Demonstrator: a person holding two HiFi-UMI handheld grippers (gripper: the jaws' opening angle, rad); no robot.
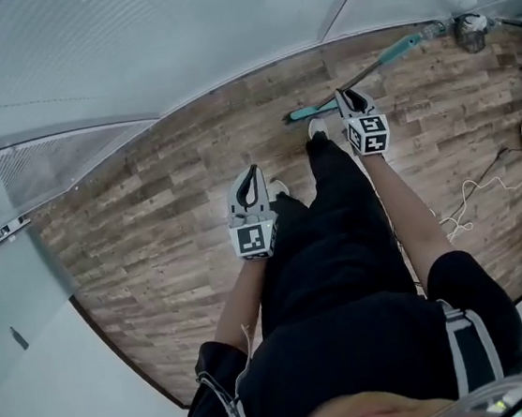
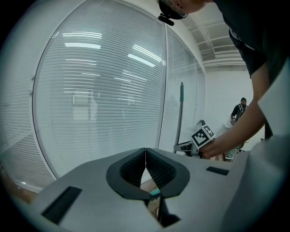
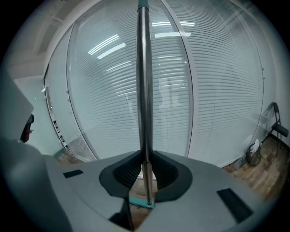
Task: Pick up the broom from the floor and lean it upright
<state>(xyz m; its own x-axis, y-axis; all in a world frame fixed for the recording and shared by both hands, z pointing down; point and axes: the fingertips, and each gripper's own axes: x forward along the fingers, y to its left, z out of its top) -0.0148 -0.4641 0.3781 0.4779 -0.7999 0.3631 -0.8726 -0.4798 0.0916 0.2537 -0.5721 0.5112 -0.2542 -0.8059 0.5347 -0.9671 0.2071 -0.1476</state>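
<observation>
Head view: the right gripper (image 1: 350, 97), arm (image 1: 413, 212) stretched forward, meets the broom (image 1: 400, 47) near the glass wall (image 1: 129, 58); the left gripper (image 1: 253, 175) hangs by the leg (image 1: 328, 213); a cable (image 1: 469, 187) lies on the floor (image 1: 130, 219). Left gripper view: jaws pressed together, empty; pole (image 2: 181, 108) upright. Right gripper view: jaws pinching the pole, teal head (image 3: 141, 201) below

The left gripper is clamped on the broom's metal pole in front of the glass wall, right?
No, it is the right gripper that clamps the broom's metal pole in front of the glass wall, as the right gripper view shows.
</observation>
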